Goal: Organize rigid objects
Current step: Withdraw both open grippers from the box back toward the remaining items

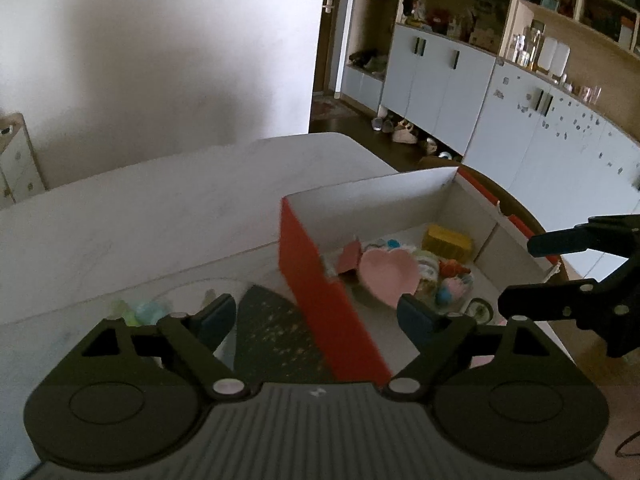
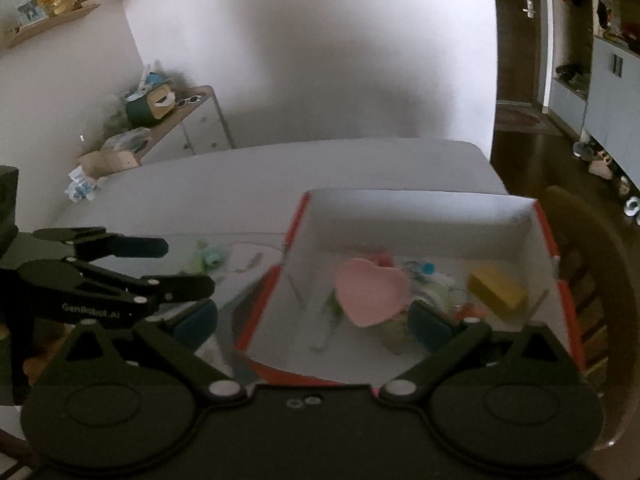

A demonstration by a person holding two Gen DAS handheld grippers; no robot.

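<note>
Left gripper [image 1: 316, 318] and right gripper [image 2: 314, 326], both wide apart, empty.

The box [image 2: 424, 216] appears to be made of matt cardboard, red outside and white within. The counter [image 1: 160, 200] is seen as a smooth pale surface with faint marbling. The heart-shaped dish [image 2: 370, 296] looks smooth, pink and matt. Both tongs [image 1: 316, 316] [image 2: 312, 326] are finished in matt black plastic.
</note>
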